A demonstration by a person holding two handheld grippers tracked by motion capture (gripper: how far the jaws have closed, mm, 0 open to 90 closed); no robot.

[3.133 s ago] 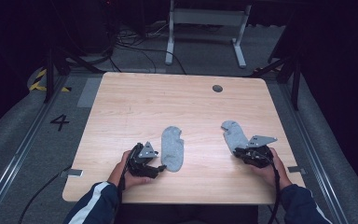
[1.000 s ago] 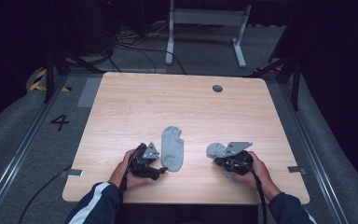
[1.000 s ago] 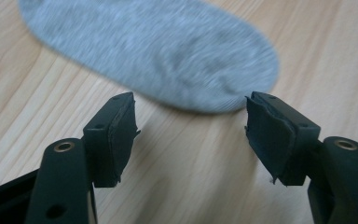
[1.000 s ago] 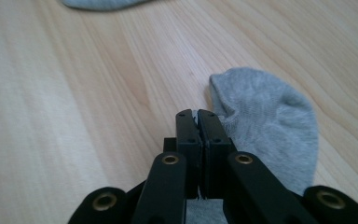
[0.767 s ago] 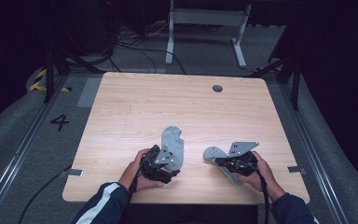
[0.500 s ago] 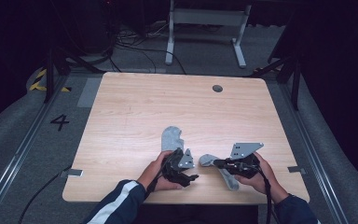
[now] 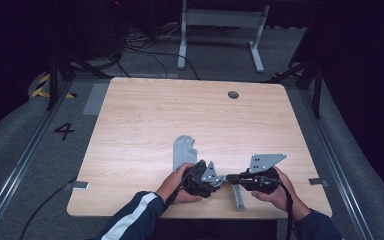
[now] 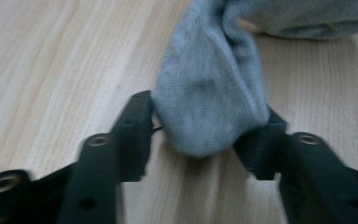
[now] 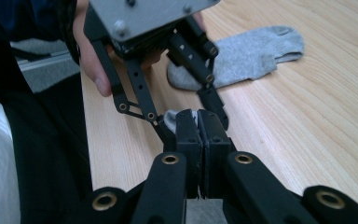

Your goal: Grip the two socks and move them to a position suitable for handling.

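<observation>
- One grey sock is bunched up between the two grippers near the front edge of the table; its free end trails down toward that edge.
- The right gripper has its jaws pressed flat together on a small fold of that sock, a bit of grey cloth peeking out just beyond the pads.
- The left gripper faces it, tip to tip. Its jaws have just been closing, and the rounded end of the sock now sits between them, the pads touching the cloth on both sides; from where I stand it looks like a light pinch.
- In the high view the left gripper and the right gripper meet nose to nose, each held in a hand, the left sleeve dark with a pale stripe.
- A second grey sock lies flat on the wood just behind the left gripper, its toe end pointing away from the person; in the right gripper view it stretches out beyond the left gripper's body.
- No boxes, bins or trays stand on the table near the grippers; both socks are on or just above bare wood.
- Farther back, well apart from both grippers, a small round cap is set into the tabletop.
</observation>
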